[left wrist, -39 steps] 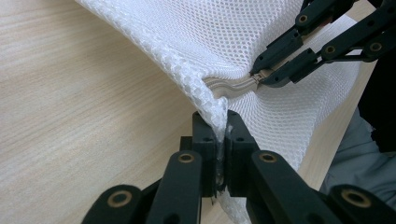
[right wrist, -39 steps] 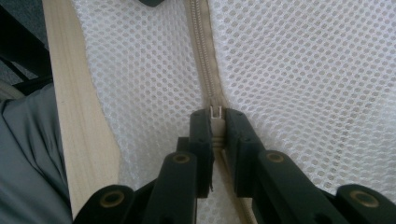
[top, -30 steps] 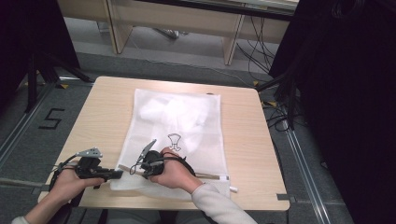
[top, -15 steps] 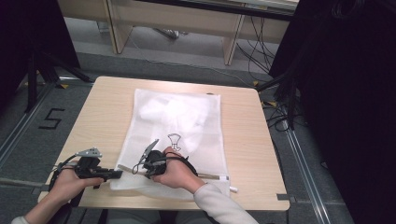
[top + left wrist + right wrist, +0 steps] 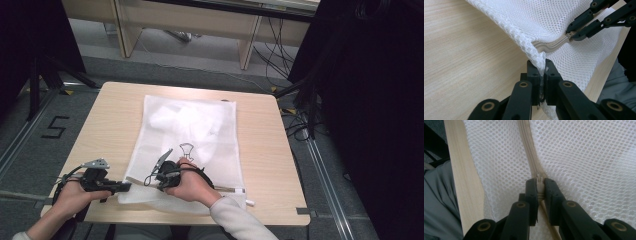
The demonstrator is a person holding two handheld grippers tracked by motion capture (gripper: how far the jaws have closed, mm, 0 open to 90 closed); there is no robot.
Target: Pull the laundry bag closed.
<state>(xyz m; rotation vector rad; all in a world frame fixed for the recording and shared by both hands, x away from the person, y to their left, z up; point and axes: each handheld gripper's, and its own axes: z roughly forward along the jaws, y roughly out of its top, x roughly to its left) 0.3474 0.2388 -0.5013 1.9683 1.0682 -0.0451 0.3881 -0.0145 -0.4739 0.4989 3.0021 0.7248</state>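
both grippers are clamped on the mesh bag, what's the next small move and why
Probably draw the right hand-held gripper along the zipper, away from the left hand-held gripper. The right one is pinched on the zipper pull; the left one clamps the mesh bag at its corner edge, anchoring the fabric so the slider can travel instead of dragging the bag.

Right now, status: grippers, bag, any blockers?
Left gripper shut on mesh bag corner. Right gripper shut on zipper pull. Bag flat on table. Nothing blocking.
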